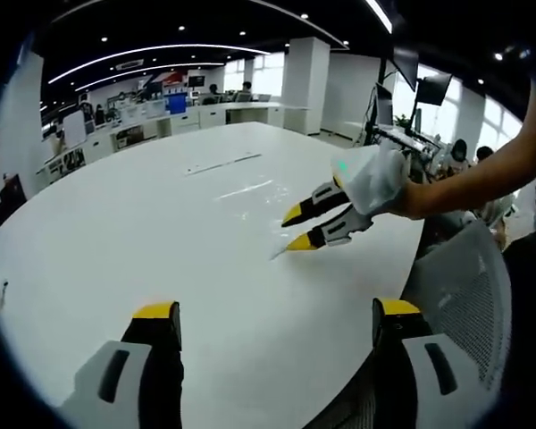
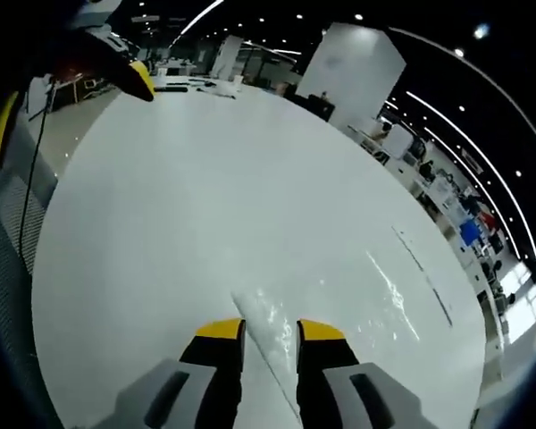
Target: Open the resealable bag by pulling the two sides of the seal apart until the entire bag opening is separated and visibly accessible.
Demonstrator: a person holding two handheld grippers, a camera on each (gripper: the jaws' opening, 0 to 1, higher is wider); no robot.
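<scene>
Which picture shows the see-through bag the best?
The right gripper view: the clear bag lies close up, its edge running between the right tongs. In the left gripper view the bag is a faint shiny patch on the white table, far off.

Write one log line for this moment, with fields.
left gripper: open, above table | right gripper: around bag edge, not shut | bag: lying flat

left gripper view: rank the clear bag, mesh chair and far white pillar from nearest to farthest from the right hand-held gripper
1. Clear plastic resealable bag, at the right hand-held gripper tips.
2. Grey mesh office chair, below it at the table edge.
3. White square pillar, far across the room.
</scene>
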